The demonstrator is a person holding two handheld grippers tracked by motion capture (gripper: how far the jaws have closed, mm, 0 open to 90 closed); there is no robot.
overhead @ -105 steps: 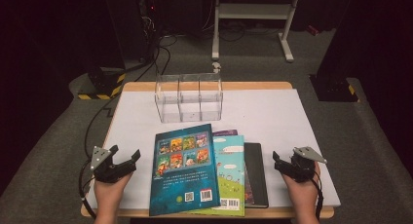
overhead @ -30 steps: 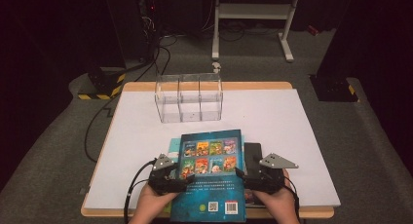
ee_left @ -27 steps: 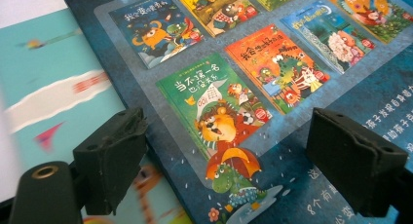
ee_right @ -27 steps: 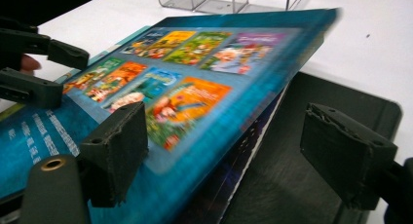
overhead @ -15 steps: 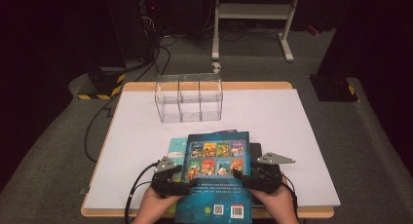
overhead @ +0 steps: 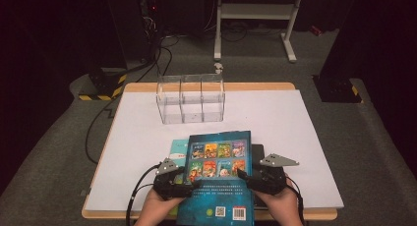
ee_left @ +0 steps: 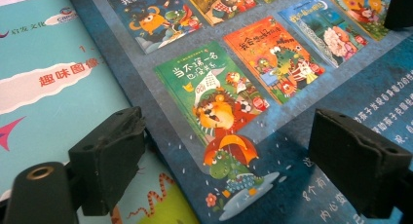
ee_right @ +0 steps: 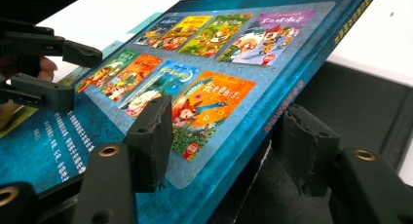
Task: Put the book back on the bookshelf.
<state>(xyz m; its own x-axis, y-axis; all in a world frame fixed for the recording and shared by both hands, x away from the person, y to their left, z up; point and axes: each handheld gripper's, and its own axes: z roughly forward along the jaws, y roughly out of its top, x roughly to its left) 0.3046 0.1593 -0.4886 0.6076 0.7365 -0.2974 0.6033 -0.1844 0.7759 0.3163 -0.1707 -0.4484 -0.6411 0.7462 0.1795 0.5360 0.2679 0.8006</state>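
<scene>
Since earlier, both grippers moved to the blue book (overhead: 219, 174) on the counter (overhead: 305, 132). Right gripper (ee_right: 221, 141) fingers, just closing, straddle its raised edge; left gripper (ee_left: 226, 160) fingers gape. Loose pinch: book could slip.

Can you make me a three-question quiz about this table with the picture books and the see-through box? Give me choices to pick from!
1. Where is the clear box?
A. beyond the books, farther from the person
B. on top of the blue book
C. on the floor

2. How many compartments does it have?
A. one
B. three
C. six

3. How does the blue book lie?
A. standing inside the box
B. flat and untouched
C. right edge tilted up, between the right gripper jaws

Answers:
1 A, it stands on the white table behind the books.
2 B, two dividers split it in three.
3 C, the right gripper view shows the edge raised above the black book.
</scene>
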